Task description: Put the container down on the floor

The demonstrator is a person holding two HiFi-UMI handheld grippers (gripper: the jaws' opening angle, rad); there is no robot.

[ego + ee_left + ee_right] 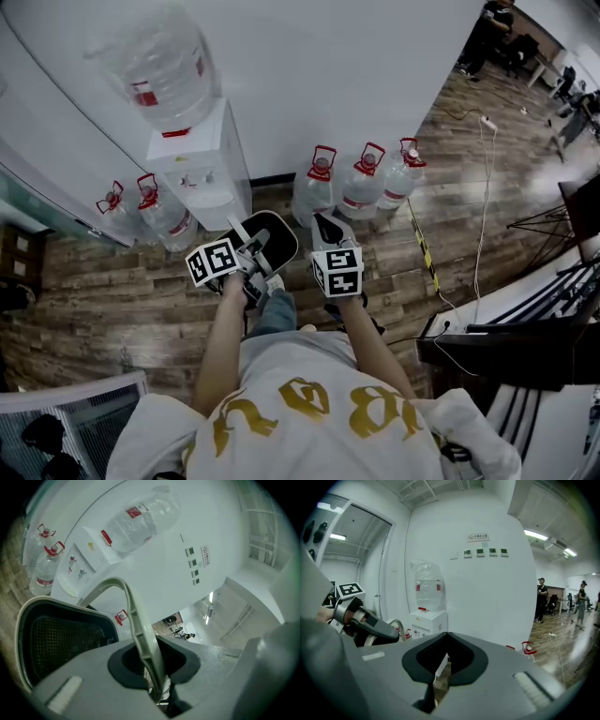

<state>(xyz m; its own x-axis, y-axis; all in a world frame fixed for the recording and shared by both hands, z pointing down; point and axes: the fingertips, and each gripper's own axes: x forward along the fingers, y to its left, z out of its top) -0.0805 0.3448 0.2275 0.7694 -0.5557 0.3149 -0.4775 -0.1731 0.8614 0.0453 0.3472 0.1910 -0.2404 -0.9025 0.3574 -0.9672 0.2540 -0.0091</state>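
Note:
The container [274, 234] is a black basket-like bin with a pale rim and an arched pale handle [140, 630]. It hangs above the wooden floor [112, 300], in front of the water dispenser [208, 169]. My left gripper [251, 251] is shut on that handle, which runs between the jaws in the left gripper view; the dark mesh inside of the container [61, 634] shows to their left. My right gripper [328, 232] is just right of the container, shut with nothing in it, and points at the white wall [487, 597].
A large water bottle [159, 66] sits upturned on the dispenser. Three full bottles [361, 187] stand on the floor against the wall to its right, two more bottles [164, 216] to its left. A dark table [525, 347] with cables is at the right.

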